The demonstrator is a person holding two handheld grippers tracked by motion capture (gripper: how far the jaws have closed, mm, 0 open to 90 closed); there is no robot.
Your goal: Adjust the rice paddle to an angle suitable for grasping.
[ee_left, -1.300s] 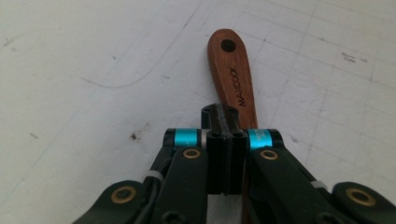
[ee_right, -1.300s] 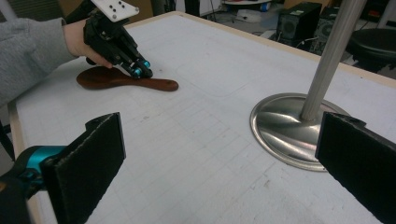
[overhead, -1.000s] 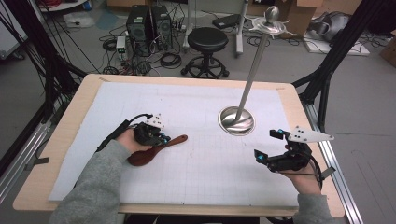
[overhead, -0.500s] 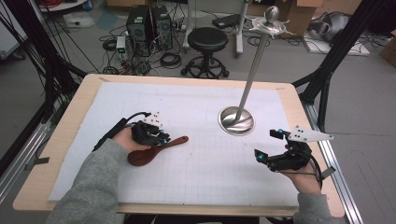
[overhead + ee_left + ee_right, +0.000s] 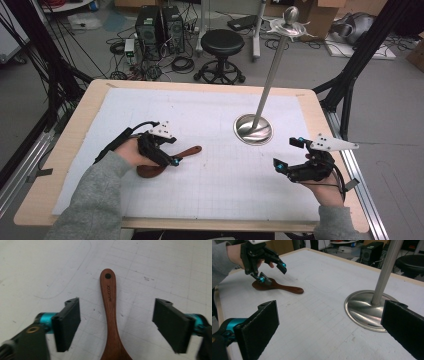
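Note:
A dark wooden spoon (image 5: 187, 151) lies flat on the white mat, its handle pointing right. My left gripper (image 5: 171, 152) hovers just over it, and its jaws have just been opening. In the left gripper view the spoon handle (image 5: 110, 305) runs up between the wide-apart pads (image 5: 68, 320) without touching either, and the left gripper (image 5: 116, 312) grips nothing. My right gripper (image 5: 286, 153) rests near the table's right edge, open and empty. The right gripper view looks past its own right gripper (image 5: 332, 322) to the spoon (image 5: 279, 287) and the left gripper (image 5: 272, 272) above it.
A tall metal pole on a round shiny base (image 5: 254, 130) stands right of centre, close to the right gripper; that base (image 5: 364, 310) lies just ahead of its jaws. The white gridded mat (image 5: 220, 185) covers the wooden table. A stool and computers stand on the floor beyond.
The left gripper's jaws have opened off the spoon handle and the hand has lifted a little. The spoon stays flat on the mat. The right hand has not moved.

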